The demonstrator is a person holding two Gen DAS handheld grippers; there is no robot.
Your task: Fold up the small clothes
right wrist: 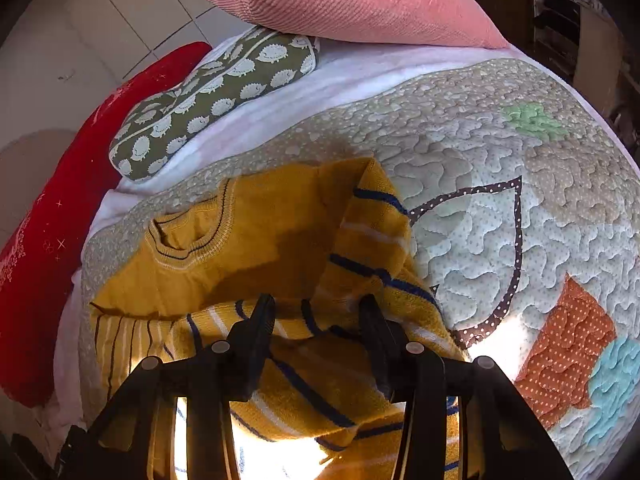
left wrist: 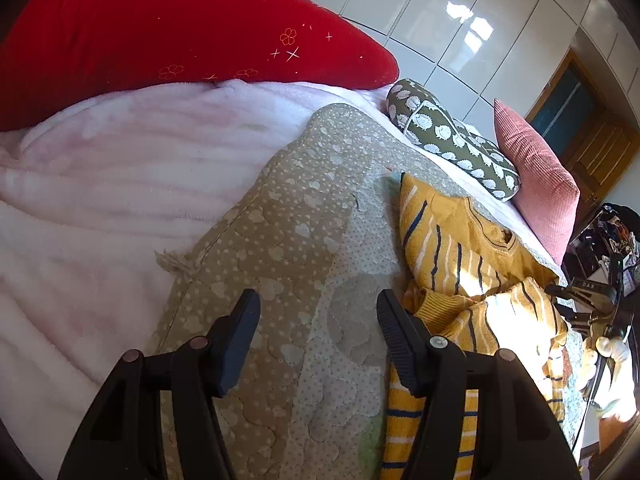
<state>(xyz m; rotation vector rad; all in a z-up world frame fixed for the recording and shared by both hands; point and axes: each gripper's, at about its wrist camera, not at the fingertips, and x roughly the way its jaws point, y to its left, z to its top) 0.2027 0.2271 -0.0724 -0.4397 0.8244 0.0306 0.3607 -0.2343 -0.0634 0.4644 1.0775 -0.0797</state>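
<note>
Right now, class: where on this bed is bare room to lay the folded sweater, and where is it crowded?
Free: the quilt right of the yellow striped sweater, and the pink blanket below the red pillow. Crowded: the far edge, where the hedgehog cushion and pink pillow lie.

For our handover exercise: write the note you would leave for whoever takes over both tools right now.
Left tool: open, empty, over the quilted mat beside the sweater.
Right tool: open, over the striped yellow sweater, gripping nothing.
Sweater: on the mat, collar towards the hedgehog pillow, one striped side turned over the body.
Done: one flap over.
Left: remaining folds, tidy.
</note>
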